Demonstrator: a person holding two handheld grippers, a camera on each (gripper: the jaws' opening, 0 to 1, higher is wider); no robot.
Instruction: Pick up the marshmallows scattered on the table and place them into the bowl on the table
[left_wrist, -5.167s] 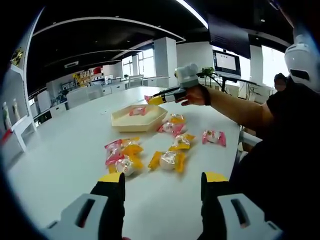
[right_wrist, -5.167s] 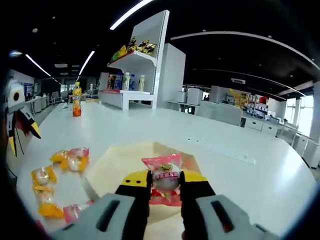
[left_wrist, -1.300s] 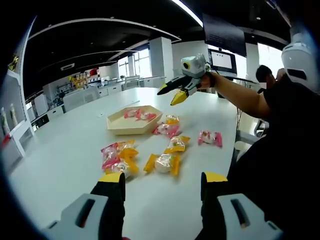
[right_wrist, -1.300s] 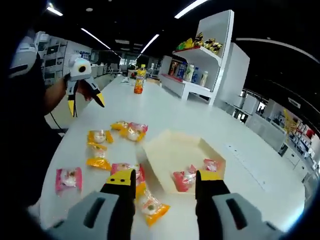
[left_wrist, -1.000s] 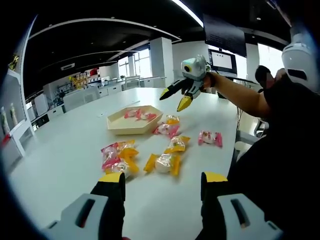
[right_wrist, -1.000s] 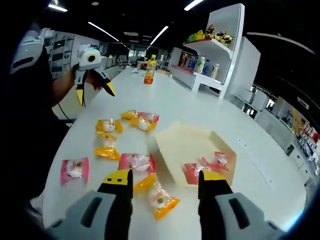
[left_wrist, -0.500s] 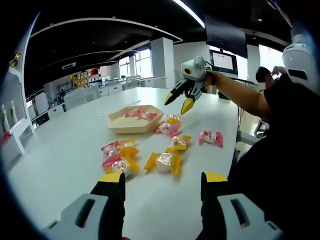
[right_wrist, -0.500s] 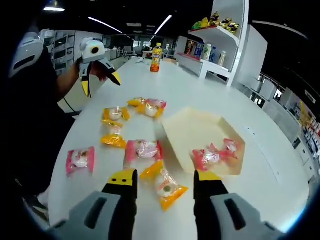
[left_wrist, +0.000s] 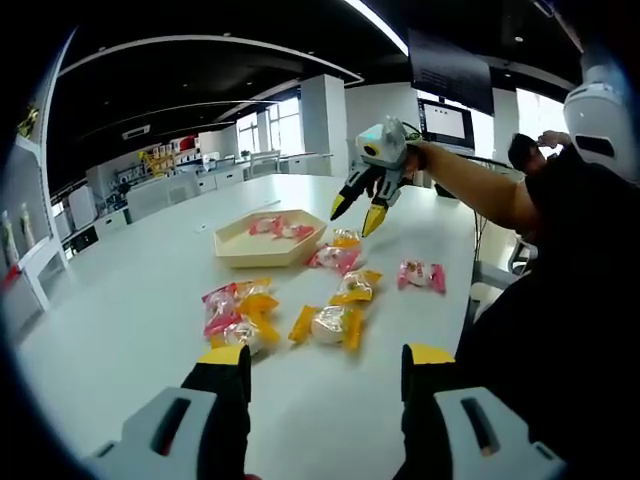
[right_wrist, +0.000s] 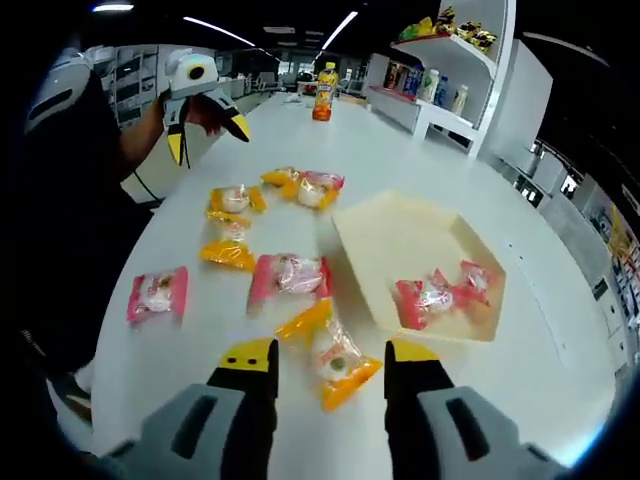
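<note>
A cream hexagonal bowl (right_wrist: 385, 235) (left_wrist: 262, 248) holds two pink-wrapped marshmallows (right_wrist: 440, 292) (left_wrist: 274, 227). Several more marshmallows in pink and yellow wrappers lie scattered on the white table (right_wrist: 420, 160). My right gripper (right_wrist: 332, 352) hovers open just above a yellow-wrapped marshmallow (right_wrist: 340, 368), which lies between its jaw tips beside the bowl. A pink-wrapped marshmallow (right_wrist: 288, 275) lies just beyond it. From the left gripper view, the right gripper (left_wrist: 357, 213) hangs open over the sweets by the bowl. My left gripper (left_wrist: 328, 356) (right_wrist: 208, 138) stands open and empty, held back near the table's edge.
An orange drink bottle (right_wrist: 326, 92) stands far down the table. A white shelf with snacks and bottles (right_wrist: 450, 90) is behind the bowl. A person in dark clothes (left_wrist: 570, 300) stands at the table's edge, where a lone pink-wrapped marshmallow (right_wrist: 157, 293) lies.
The right gripper let its pink marshmallow go into the bowl, pulled away, and has now come down over a yellow one beside the bowl. The left gripper has stayed put.
</note>
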